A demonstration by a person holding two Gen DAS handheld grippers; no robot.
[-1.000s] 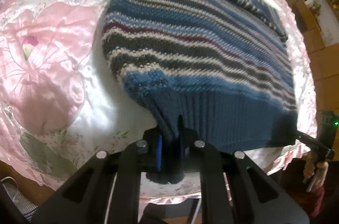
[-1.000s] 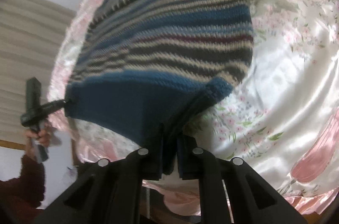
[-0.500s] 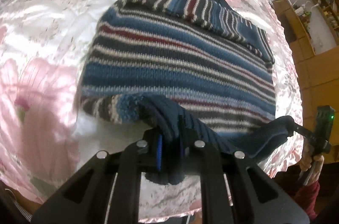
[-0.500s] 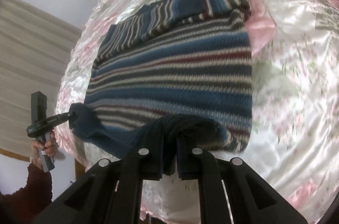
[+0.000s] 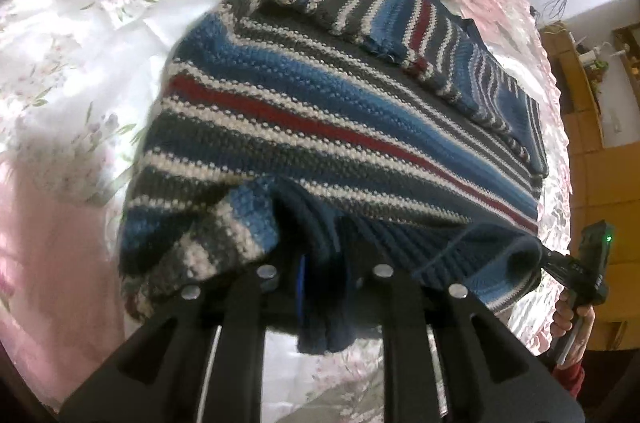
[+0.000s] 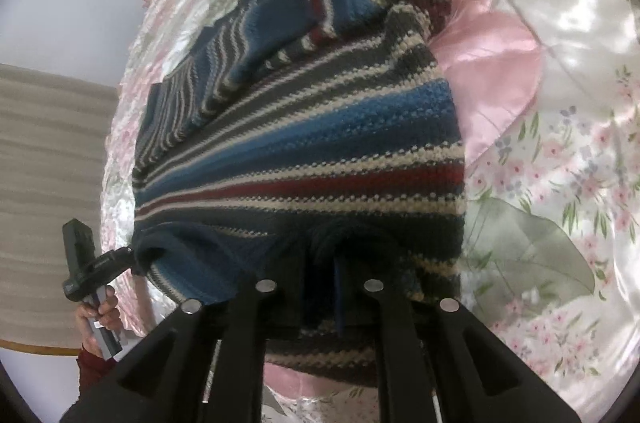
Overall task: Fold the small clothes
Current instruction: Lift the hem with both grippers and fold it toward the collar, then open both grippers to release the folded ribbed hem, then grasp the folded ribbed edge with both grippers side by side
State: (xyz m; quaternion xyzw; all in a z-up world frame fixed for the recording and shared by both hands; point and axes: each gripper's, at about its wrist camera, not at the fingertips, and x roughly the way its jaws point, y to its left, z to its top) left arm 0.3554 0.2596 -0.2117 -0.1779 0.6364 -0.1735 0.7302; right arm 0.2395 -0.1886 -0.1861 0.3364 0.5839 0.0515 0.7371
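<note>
Striped knit sweater [image 5: 320, 127], banded in blue, grey, cream and dark red, lies spread on a glossy floral satin bedspread [image 5: 80, 35], with its navy ribbed hem lifted off the cloth and turned back over the striped body. No brand, label or writing can be read on the sweater or either tool. The left gripper [image 5: 322, 263] is clamped on one corner of that hem, the knit bunched between its fingers and hanging below them. The right gripper [image 6: 320, 263] pinches the opposite hem corner in the same way, with dark wool filling the gap between its fingers. At the sweater's far edge a folded sleeve lies across the body. Beyond the sweater, past the bedspread's edge, stand wooden shelves [image 5: 592, 71] against a pale wall in the left wrist view. Each camera sees the other tool at the hem's far end, held by a hand [image 6: 98, 319] in a dark red sleeve.
</note>
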